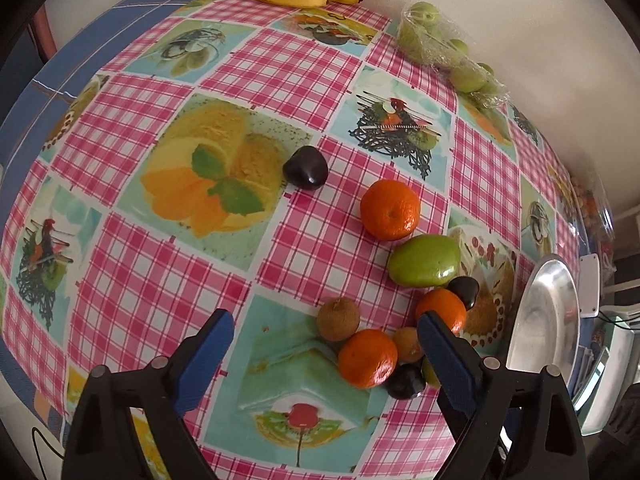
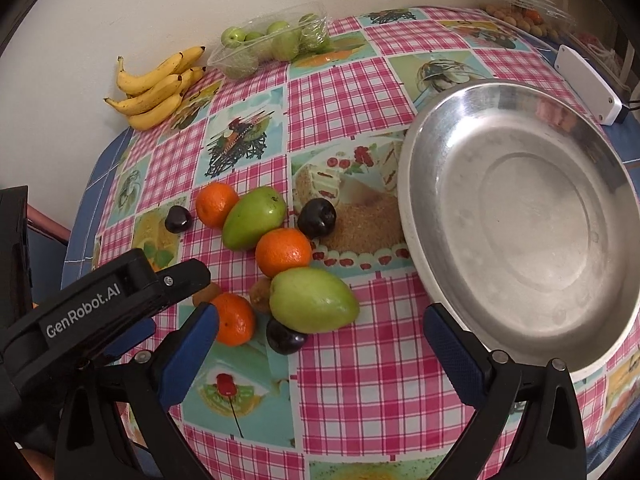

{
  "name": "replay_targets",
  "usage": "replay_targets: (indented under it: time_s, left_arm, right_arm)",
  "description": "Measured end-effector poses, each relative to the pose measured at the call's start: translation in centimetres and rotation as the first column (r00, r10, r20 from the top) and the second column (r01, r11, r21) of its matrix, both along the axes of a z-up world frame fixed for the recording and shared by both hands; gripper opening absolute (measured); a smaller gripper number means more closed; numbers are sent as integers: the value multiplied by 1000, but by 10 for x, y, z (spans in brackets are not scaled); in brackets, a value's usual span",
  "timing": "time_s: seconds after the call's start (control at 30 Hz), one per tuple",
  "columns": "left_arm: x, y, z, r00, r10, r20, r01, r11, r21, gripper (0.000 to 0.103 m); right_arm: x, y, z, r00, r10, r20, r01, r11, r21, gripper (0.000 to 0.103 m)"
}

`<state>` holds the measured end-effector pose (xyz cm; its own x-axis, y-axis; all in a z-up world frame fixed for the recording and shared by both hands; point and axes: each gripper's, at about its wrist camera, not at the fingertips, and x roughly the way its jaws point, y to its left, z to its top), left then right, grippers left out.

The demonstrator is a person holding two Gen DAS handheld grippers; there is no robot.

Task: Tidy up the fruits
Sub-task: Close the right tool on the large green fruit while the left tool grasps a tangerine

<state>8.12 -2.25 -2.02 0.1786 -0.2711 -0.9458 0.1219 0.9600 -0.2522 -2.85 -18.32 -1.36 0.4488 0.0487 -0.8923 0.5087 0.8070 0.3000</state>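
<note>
Loose fruit lies on a checked tablecloth: three oranges [image 2: 283, 251], two green mangoes [image 2: 312, 300], three dark plums [image 2: 317, 218] and two kiwis [image 1: 338, 318]. An empty steel plate [image 2: 520, 216] sits to their right; its rim shows in the left wrist view [image 1: 544, 312]. My left gripper [image 1: 326, 334] is open and empty above the near fruits, an orange [image 1: 368, 358] between its fingers' line. My right gripper [image 2: 320, 330] is open and empty, hovering over the near mango and plum [image 2: 285, 338]. The left gripper's body [image 2: 100, 304] shows at the right view's left.
A bunch of bananas [image 2: 158, 84] and a clear punnet of green fruit [image 2: 276, 42] lie at the table's far side by the wall. A white box [image 2: 588, 84] and another clear punnet [image 2: 520, 12] sit beyond the plate. The table edge runs along the left [image 1: 24, 120].
</note>
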Motion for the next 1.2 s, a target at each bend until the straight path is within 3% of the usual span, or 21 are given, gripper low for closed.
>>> replay_targets:
  time_s: [0.33, 0.47, 0.67, 0.83, 1.2]
  left_arm:
    - [5, -2, -5, 1000, 8, -24, -8, 1000, -14, 94]
    - [2, -3, -9, 999, 5, -51, -6, 1000, -20, 90]
    - [-1, -3, -10, 998, 1, -66, -3, 999, -37, 88]
    - [-3, -2, -12, 996, -2, -89, -3, 999, -52, 85]
    - [-7, -5, -14, 994, -18, -105, 12, 998, -57, 82]
  right_arm:
    - [12, -4, -15, 999, -26, -31, 28, 999, 40, 90]
    - [11, -6, -20, 998, -45, -47, 48, 997, 58, 86]
    - [8, -10, -24, 997, -65, -48, 69, 995, 77, 74]
    - [8, -7, -24, 998, -55, -27, 58, 991, 123, 57]
    - [2, -7, -21, 996, -65, -54, 70, 992, 103, 57]
